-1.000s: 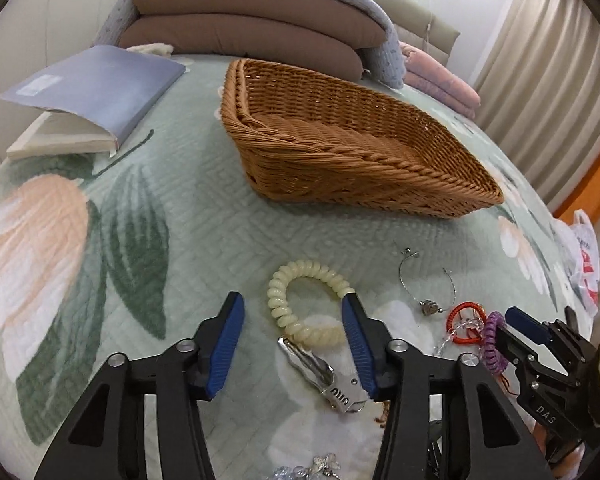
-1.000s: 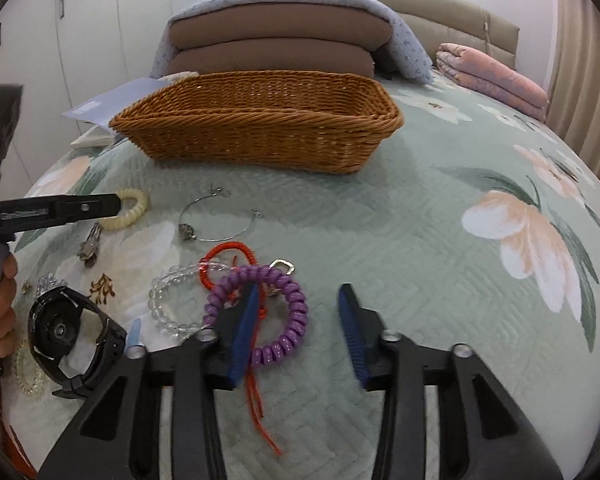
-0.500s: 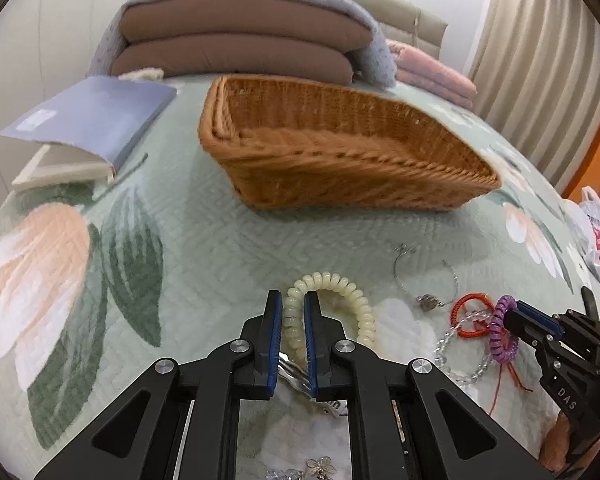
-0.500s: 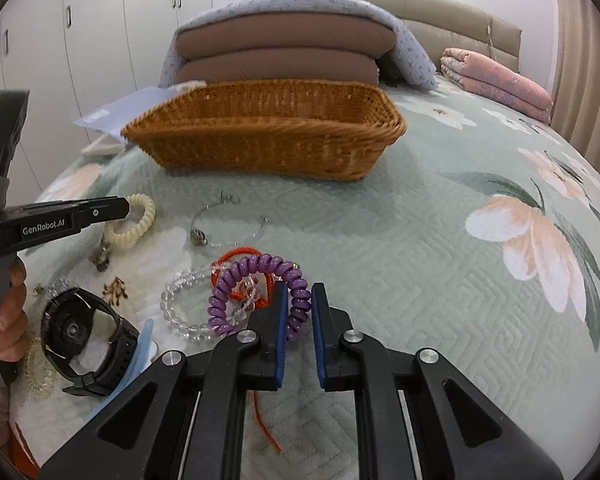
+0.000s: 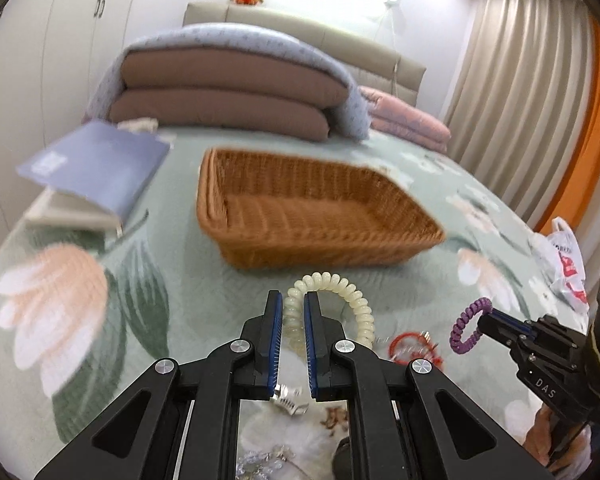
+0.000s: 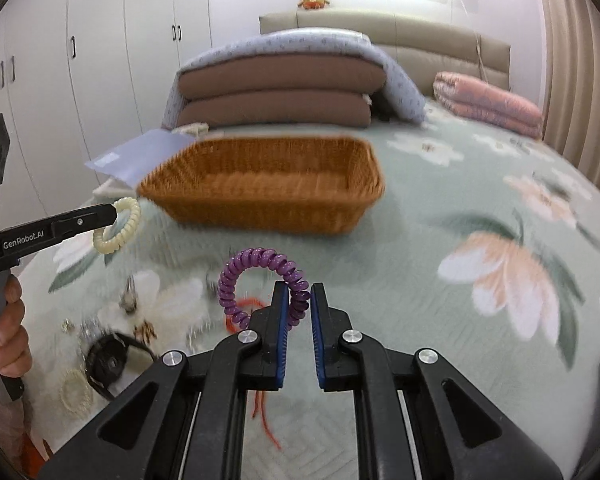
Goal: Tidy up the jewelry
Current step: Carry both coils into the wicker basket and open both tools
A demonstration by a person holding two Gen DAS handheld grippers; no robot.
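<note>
Clamping a cream spiral bracelet between its blue pads, the left gripper holds it above the floral bed, just in front of the wicker basket. The right gripper is pinched on a purple spiral bracelet, lifted over a red cord and a black watch lying on the bed.

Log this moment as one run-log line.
left gripper: shut on cream coil band | right gripper: shut on purple coil band | both lifted | basket: empty
</note>
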